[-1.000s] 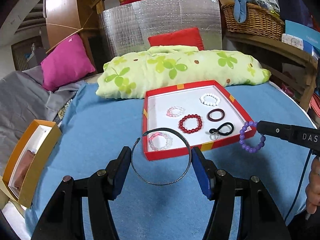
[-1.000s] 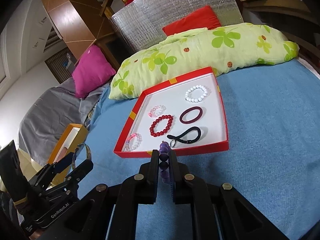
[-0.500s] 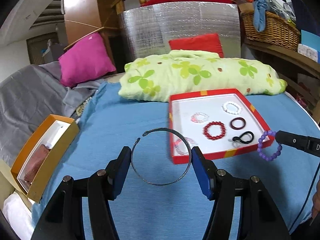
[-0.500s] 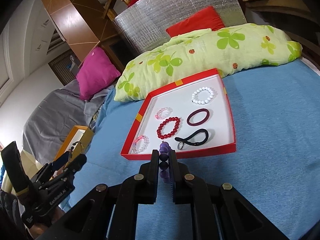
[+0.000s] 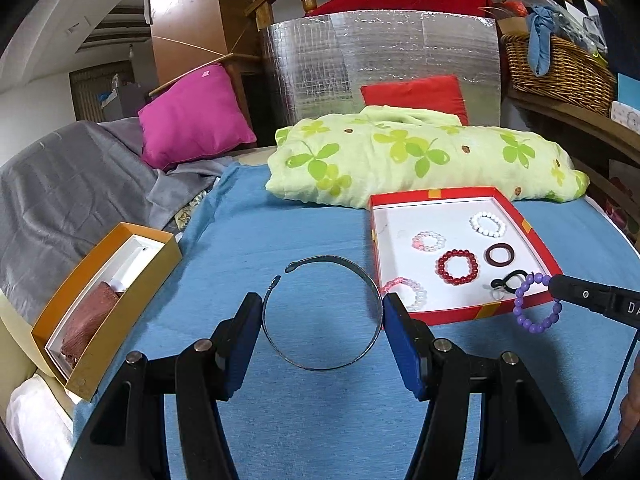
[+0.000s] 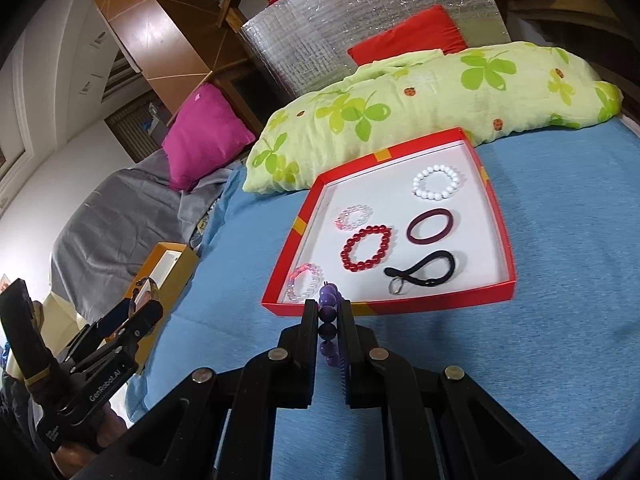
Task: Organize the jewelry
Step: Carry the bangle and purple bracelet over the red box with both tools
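A: What's on the left?
B: An orange box (image 5: 120, 304) on the blue bed (image 5: 280, 232). The left tongs (image 5: 322, 320) grip a thin metal bangle (image 5: 320, 312) above the bed.
A: And to the right?
B: A red tray (image 5: 532, 232) with bracelets inside. The right tongs (image 6: 329, 320) are clamped on a purple bracelet (image 5: 536, 308), at the tray's near edge.

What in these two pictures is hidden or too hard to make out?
- Purple bracelet, right wrist view: mostly hidden between the right tool's fingers.
- Orange box, left wrist view: its brown contents cannot be identified, half hidden by the box wall.
- Metal bangle, right wrist view: small, blurred, behind the left tool.
- Basket, left wrist view: contents too jumbled to name.
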`<state>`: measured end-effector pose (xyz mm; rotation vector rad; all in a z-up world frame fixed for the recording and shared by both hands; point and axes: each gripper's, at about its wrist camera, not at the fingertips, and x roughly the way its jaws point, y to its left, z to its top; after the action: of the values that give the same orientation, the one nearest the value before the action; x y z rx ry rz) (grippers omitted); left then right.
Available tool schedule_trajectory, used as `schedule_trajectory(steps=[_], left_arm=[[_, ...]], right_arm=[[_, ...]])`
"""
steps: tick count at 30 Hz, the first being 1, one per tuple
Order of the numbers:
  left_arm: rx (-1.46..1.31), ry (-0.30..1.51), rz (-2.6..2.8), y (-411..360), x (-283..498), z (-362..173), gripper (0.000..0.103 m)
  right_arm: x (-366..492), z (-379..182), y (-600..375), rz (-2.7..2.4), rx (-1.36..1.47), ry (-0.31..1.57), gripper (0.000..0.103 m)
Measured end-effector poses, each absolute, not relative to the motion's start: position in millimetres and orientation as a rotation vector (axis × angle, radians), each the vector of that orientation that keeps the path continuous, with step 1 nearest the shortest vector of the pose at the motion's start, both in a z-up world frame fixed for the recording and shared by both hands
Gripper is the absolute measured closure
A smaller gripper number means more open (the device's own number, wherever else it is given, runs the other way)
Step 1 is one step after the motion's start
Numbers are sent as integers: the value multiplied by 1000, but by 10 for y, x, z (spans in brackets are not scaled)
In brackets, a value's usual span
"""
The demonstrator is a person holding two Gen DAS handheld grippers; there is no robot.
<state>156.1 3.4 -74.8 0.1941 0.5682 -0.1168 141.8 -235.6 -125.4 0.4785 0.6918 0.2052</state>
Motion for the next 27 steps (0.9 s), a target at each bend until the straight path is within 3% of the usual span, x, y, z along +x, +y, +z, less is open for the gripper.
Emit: schedule_trajectory(steps=[15,27], left_arm=[[192,590,-124,-9,1645,-781,40],[186,630,-266,-326,2049,-757,40]], right_arm=[[1494,-1197,-2316,234,487,672,93],[1742,-1206,-2861,154,585,650,93]])
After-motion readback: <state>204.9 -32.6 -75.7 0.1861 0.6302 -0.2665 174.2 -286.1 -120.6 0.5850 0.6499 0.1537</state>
